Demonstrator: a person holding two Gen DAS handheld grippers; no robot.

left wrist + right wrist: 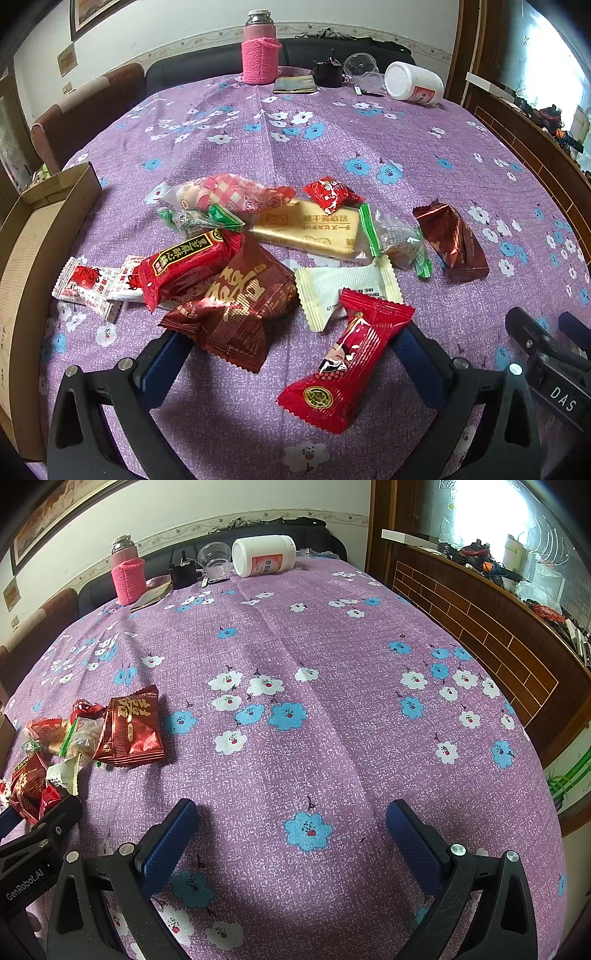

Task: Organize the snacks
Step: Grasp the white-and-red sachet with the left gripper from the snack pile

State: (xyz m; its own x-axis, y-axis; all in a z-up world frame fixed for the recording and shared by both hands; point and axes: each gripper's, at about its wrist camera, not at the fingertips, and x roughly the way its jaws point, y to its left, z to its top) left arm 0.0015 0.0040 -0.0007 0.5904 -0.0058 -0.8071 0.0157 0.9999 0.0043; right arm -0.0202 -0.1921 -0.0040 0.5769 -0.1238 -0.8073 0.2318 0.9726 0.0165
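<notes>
Left tool: the left tool [290, 354] has its blue-padded fingers spread wide and grips nothing; it hangs low over the near side of the snack pile, with a bright red packet [345, 363] lying on the cloth between the fingers and a dark red foil bag [236, 306] overlapping the tip of the one on the cardboard-box side.
Right tool: the right tool [291, 827] is also wide open and empty, over bare flowered cloth well apart from the pile.
Snack pile: loose packets heaped in the middle of the tabletop [332, 122], toward its box side.
Pile, far part: a pink checked bag [225, 194], a small red candy [330, 194], a gold biscuit pack [314, 229] and two clear green-edged wrappers [199, 218] [397, 236].
Pile, near part: a red bar with a black label [184, 264], a cream packet [347, 288] partly under the bright red packet, and white-and-red sachets [88, 286] at the box side.
Stray packet: a brown foil packet [452, 240] lies just beside the pile, on the side away from the box.
Cardboard box: an open cardboard box [44, 229] sits at the tabletop's edge beside the sachets; its inside is mostly out of view.
Far edge: a pink knit-sleeved flask [259, 48], a tipped white jar [413, 85], clear cups [360, 68] and a flat pouch [295, 85].
</notes>
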